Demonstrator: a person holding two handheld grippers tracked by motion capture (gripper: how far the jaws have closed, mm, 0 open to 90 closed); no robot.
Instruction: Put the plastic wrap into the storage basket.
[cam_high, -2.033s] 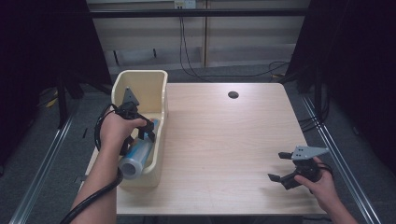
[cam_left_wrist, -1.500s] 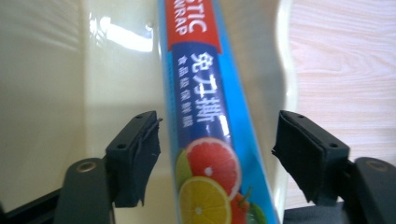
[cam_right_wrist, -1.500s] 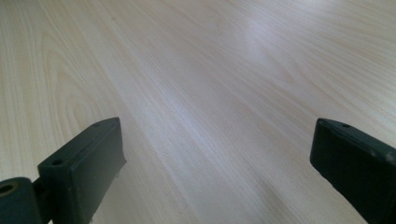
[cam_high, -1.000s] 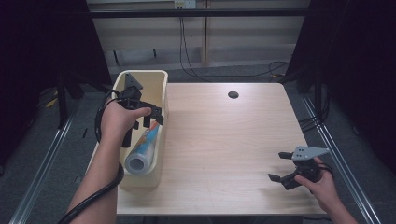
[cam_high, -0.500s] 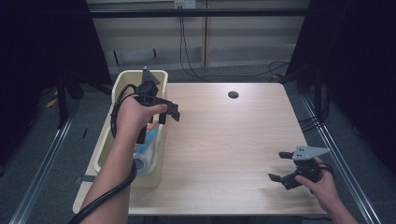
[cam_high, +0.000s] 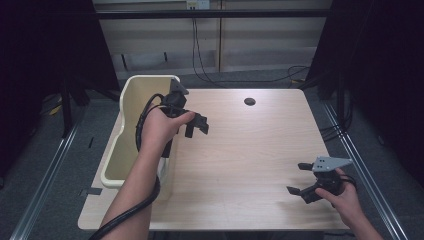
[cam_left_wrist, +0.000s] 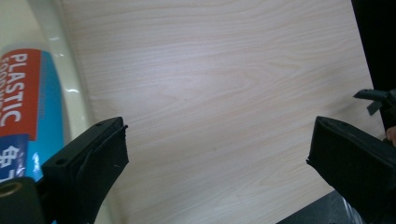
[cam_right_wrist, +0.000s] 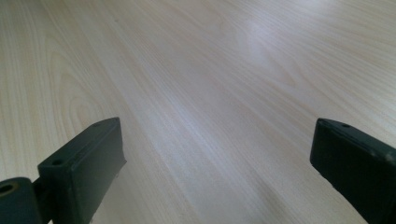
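Note:
A roll with a blue and red label reading "PLASTIC" (cam_left_wrist: 25, 102) lies inside a cream plastic bin (cam_high: 131, 90) at the table's left edge. My left gripper (cam_high: 196, 127) hovers open and empty over the wooden table (cam_high: 250, 150), just right of the bin's rim (cam_left_wrist: 70, 84). In the left gripper view its jaws (cam_left_wrist: 217, 140) stand wide apart above bare wood. My right gripper (cam_high: 297, 178) rests open near the table's front right corner, with its jaws (cam_right_wrist: 215, 140) spread over bare tabletop. It also appears far off in the left gripper view (cam_left_wrist: 378, 100).
A dark round hole (cam_high: 249, 101) sits near the table's far edge. Black cable (cam_high: 142, 200) trails from the left gripper along the forearm and off the front. Metal rails (cam_high: 370, 175) run along both sides of the table, with dark curtains beyond.
The left gripper has come up out of the bin, away from the roll, and moved farther back and right over the table. The right gripper has stayed put.

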